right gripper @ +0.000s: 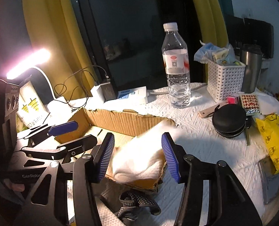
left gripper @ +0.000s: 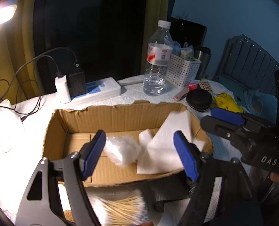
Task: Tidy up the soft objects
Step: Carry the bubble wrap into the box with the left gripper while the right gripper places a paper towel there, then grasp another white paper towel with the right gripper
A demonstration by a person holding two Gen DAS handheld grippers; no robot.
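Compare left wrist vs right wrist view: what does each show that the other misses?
Left wrist only: the clear plastic bag inside the cardboard box, and the cotton swabs in front of it. Right wrist only: the black strap and the paper cup pack. Both: the box, the white tissue, the water bottle, the white basket, both grippers open.

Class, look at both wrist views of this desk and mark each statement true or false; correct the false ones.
1. The cardboard box holds white paper tissue. True.
2. The water bottle lies on its side. False: it stands upright, capped.
3. The left tongs clamp the tissue. False: they are open, holding nothing.
4. A white perforated basket stands beside the bottle. True.
5. The desk lamp is off. False: it glows.
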